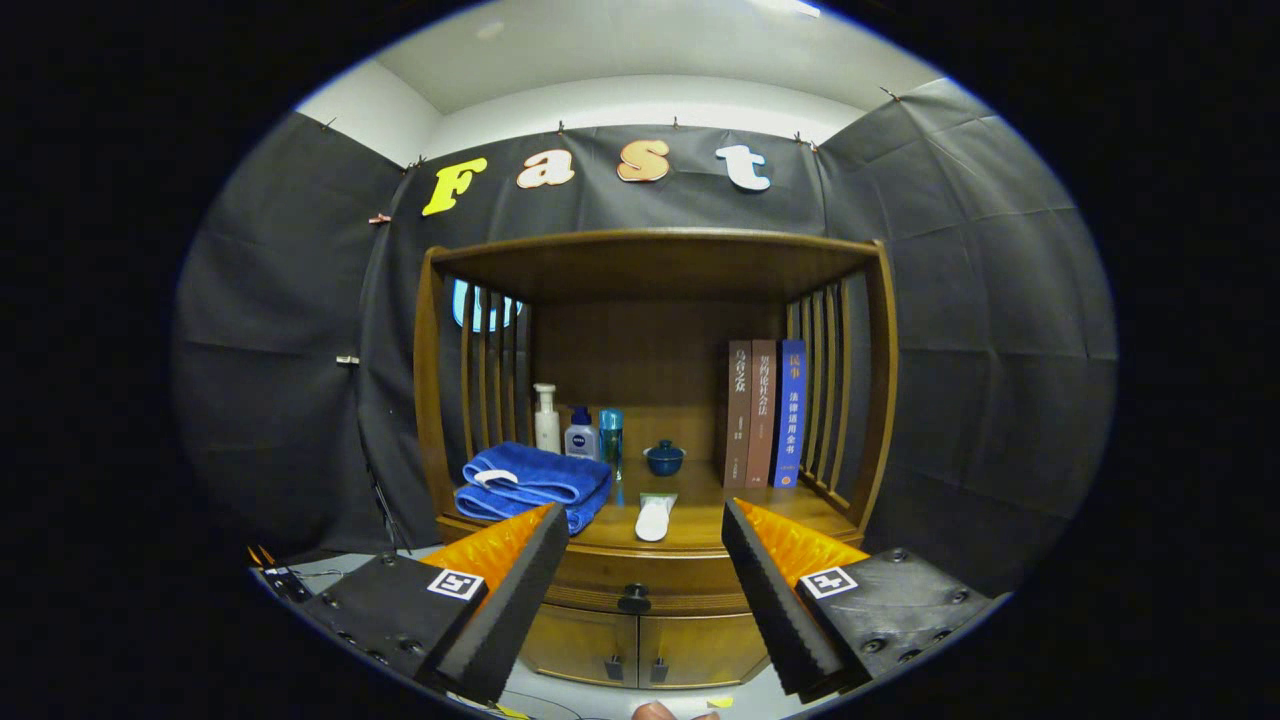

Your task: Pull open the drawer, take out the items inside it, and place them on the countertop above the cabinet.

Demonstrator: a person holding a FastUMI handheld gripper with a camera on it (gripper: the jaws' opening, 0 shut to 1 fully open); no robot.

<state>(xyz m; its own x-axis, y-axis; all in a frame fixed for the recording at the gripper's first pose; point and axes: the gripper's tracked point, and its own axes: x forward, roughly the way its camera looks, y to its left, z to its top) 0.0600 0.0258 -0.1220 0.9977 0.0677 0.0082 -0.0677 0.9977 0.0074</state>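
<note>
— What are your tongs doing right now?

— My gripper (645,560) is hanging in front of the wooden cabinet (655,400), fingers spread wide apart and holding nothing. I am looking between them at the drawer (640,575), which is sitting shut, flush with the cabinet front. Its dark round knob (634,598) is lying between the two fingers and a little beyond them; neither finger is touching it.

— And the countertop?

— The countertop (700,520) is running just above the drawer. A folded blue towel (535,485) is lying at its left, partly behind my left finger. A white tube (655,517) is lying flat near the front edge, about the middle. Behind it a small dark blue lidded cup (664,457) is standing. Three bottles (578,430) are standing in a row behind the towel. Three books (765,412) are standing upright at the right, beside the slatted side.

— Anything below?

— Two small doors (640,650) are showing under the drawer, both closed. What the drawer is holding, I cannot tell.
</note>
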